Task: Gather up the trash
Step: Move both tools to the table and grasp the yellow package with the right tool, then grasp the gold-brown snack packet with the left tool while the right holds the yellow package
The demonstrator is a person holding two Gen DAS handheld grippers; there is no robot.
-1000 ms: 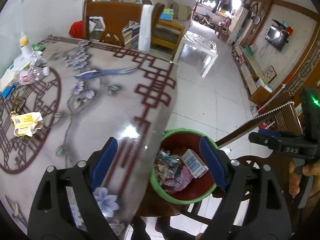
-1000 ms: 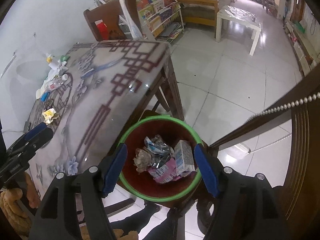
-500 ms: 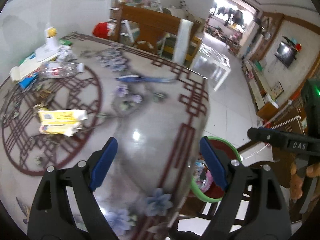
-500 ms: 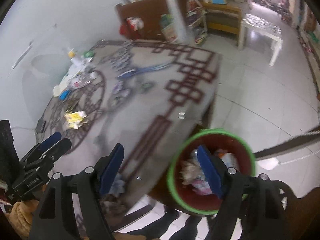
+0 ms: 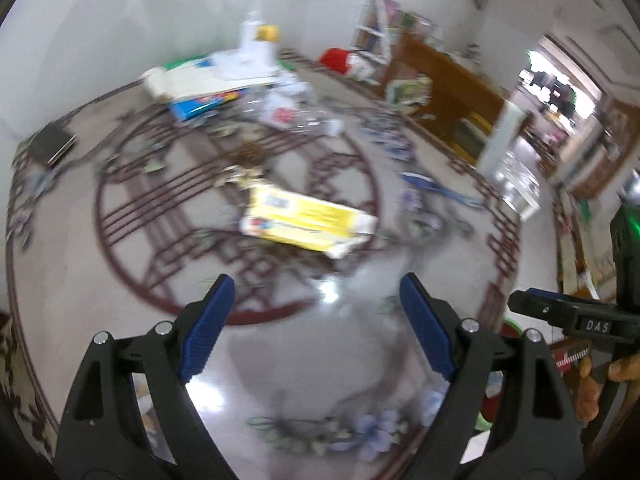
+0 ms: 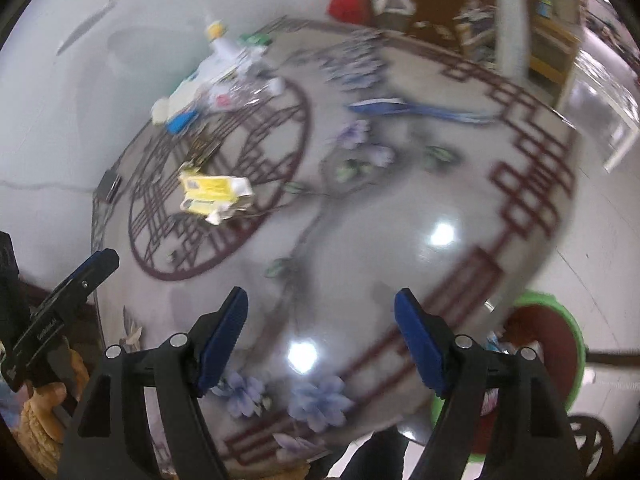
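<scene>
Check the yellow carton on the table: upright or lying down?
Lying down. The carton rests flat on its broad side, crumpled at one end, on the table.

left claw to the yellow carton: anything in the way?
Nothing. In the left wrist view the left claw is open and empty, and only bare patterned table top runs up to the crushed yellow carton.

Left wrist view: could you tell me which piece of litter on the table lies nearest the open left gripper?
The flattened yellow carton, lying alone mid-table just ahead of the left gripper; the other litter is heaped by the far wall.
</scene>
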